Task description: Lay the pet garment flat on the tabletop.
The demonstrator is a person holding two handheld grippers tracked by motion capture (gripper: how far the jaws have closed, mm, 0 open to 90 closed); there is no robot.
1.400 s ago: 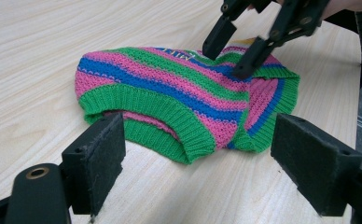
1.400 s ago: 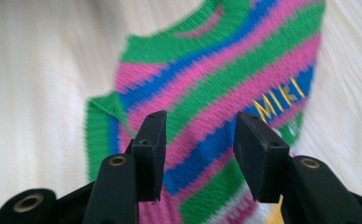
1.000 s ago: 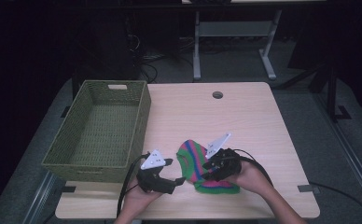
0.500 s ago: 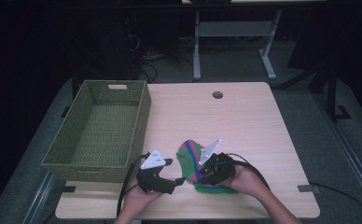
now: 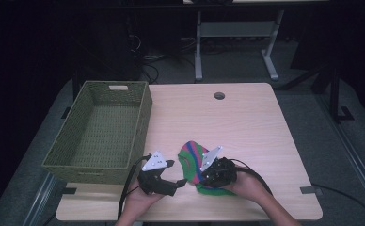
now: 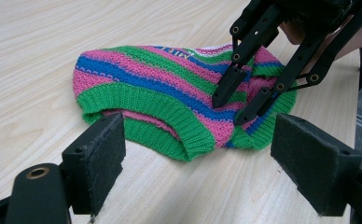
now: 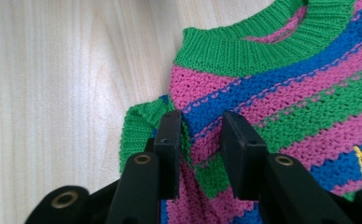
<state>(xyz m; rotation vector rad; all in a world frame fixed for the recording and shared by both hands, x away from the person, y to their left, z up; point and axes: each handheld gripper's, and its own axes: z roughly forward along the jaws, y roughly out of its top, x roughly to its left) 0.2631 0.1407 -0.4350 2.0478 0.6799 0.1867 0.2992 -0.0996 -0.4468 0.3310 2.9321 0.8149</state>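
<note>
Stripy sweater (image 5: pixel 195 165) lies flat on the table (image 5: pixel 246 122), near the front edge, beside the basket (image 5: pixel 100 132); right gripper (image 7: pixel 200 135) has been closing, its jaws pinching a fold of it; left gripper (image 6: pixel 198 154) waits close by, jaws wide apart, holding nothing.

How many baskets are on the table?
1. The basket sits at the table's left edge, empty as far as the high view shows, just beyond the left gripper and apart from the striped sweater.
</note>
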